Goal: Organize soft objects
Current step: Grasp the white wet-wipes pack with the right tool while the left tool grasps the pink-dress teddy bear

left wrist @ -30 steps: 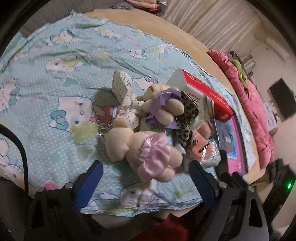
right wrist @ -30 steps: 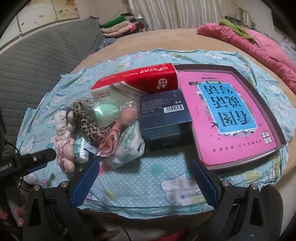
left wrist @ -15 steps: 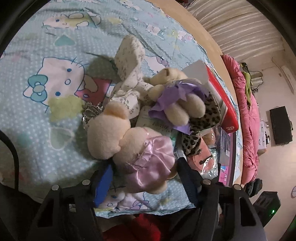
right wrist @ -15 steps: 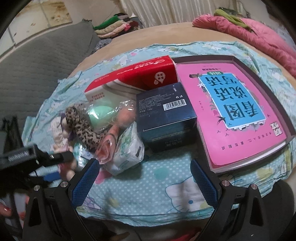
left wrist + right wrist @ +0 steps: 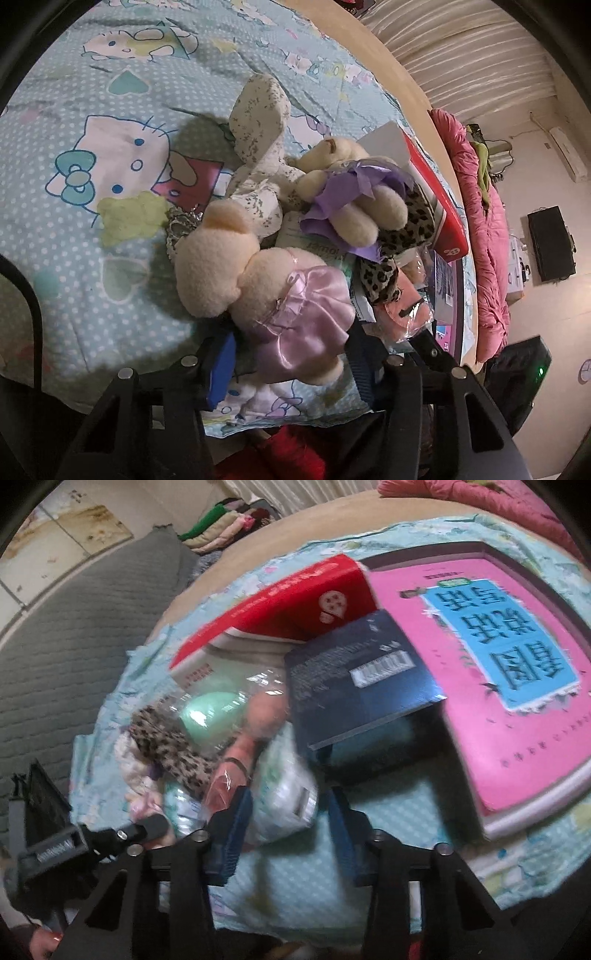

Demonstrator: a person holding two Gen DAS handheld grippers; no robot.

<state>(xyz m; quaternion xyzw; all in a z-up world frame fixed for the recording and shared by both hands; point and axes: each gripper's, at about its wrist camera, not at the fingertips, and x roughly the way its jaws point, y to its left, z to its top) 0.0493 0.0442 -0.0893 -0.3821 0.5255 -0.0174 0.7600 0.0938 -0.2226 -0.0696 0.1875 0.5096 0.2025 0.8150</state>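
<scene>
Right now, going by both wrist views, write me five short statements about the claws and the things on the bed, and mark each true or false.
1. The left claw has its pads on either side of the teddy in the pink satin dress. True.
2. The right claw is closing around the dark blue box. False: the white tissue pack sits between its fingers.
3. The second teddy wears purple. True.
4. The pink book lies on top of the red box. False: it lies beside it on the patterned sheet.
5. A leopard-print item lies in the pile. True.
</scene>
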